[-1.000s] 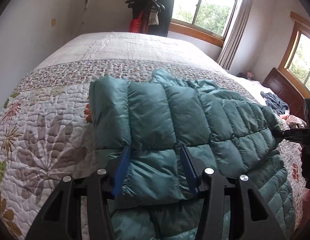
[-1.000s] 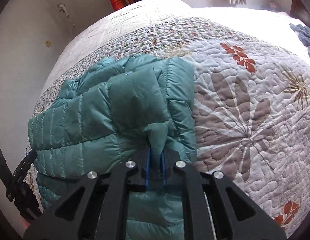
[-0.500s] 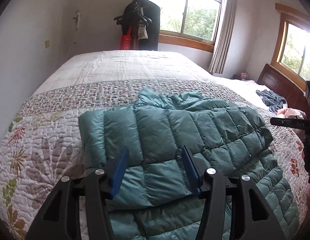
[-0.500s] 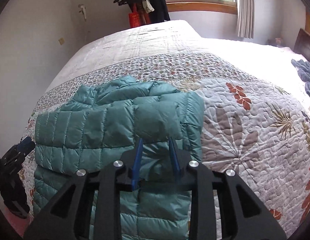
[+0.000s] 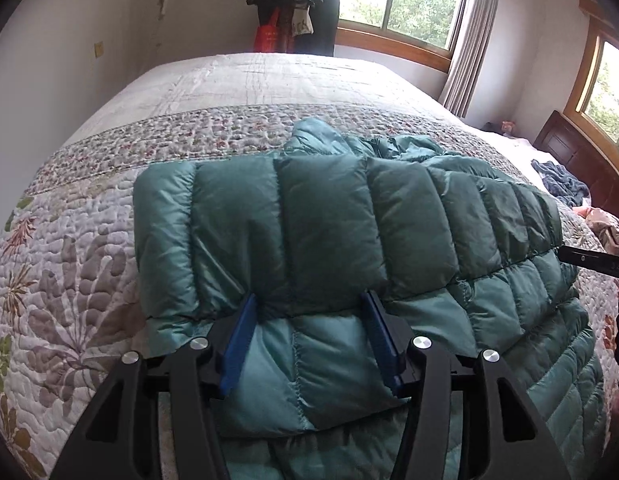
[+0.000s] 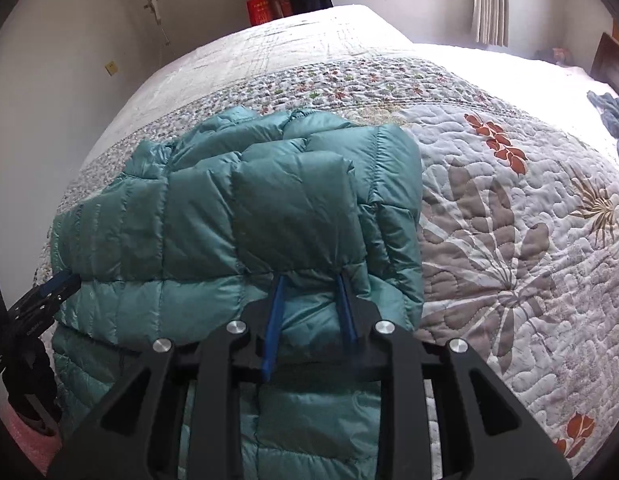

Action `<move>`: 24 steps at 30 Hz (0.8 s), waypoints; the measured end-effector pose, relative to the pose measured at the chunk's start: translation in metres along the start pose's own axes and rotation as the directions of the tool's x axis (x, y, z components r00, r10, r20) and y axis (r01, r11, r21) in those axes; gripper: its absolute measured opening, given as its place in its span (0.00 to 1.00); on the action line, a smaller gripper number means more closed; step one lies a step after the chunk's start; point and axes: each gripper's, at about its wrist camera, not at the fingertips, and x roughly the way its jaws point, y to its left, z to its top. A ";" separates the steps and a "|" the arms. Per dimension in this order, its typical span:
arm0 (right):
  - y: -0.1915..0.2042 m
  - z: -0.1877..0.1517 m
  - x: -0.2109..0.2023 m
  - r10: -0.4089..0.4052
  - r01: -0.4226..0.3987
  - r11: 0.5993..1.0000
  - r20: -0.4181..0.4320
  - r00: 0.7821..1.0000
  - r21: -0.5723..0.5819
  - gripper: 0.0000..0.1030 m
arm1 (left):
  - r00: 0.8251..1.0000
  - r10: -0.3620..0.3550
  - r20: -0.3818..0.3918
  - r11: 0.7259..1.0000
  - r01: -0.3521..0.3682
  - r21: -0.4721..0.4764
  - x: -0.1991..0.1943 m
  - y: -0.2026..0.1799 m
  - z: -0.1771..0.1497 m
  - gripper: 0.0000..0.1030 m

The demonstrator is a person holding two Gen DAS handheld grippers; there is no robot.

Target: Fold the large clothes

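Lying folded near the bed's [image 5: 89, 248] front edge, teal puffer jacket [image 5: 349, 232] has both grippers at its folded flap: left gripper [image 5: 309, 312] wide open, right gripper [image 6: 311, 284] partly open, fingers [image 6: 275, 300] touching fabric, neither clamped.

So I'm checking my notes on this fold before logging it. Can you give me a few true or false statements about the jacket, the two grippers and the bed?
1. The jacket is teal and quilted. True.
2. The left gripper is shut on a sleeve. False: its fingers stand apart, open, with padding lying between them.
3. The jacket lies on a floral quilt. True.
4. The right gripper hovers over bare quilt. False: it is over the jacket, fingers apart at a folded edge.
5. The jacket hangs from a hanger. False: it lies folded over itself on the bed.
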 end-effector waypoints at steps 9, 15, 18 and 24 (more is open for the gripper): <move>-0.012 -0.072 -0.098 0.061 -0.056 0.995 0.066 0.996 -0.085 0.51 | 0.997 -0.073 -0.014 0.997 0.073 0.036 -0.103 0.024 -0.062 0.68; -0.027 -0.150 -0.137 0.099 -0.098 0.990 0.003 0.995 -0.102 0.63 | 0.988 -0.098 -0.122 0.995 0.094 -0.034 -0.137 0.055 -0.140 0.71; -0.034 -0.189 -0.146 0.106 -0.109 0.990 -0.033 0.994 -0.094 0.66 | 0.979 -0.121 -0.163 0.991 0.108 -0.081 -0.150 0.062 -0.178 0.71; -0.049 -0.245 -0.151 0.119 -0.124 0.991 -0.093 0.989 -0.051 0.69 | 0.946 -0.240 -0.217 0.960 0.197 -0.200 -0.159 0.067 -0.229 0.72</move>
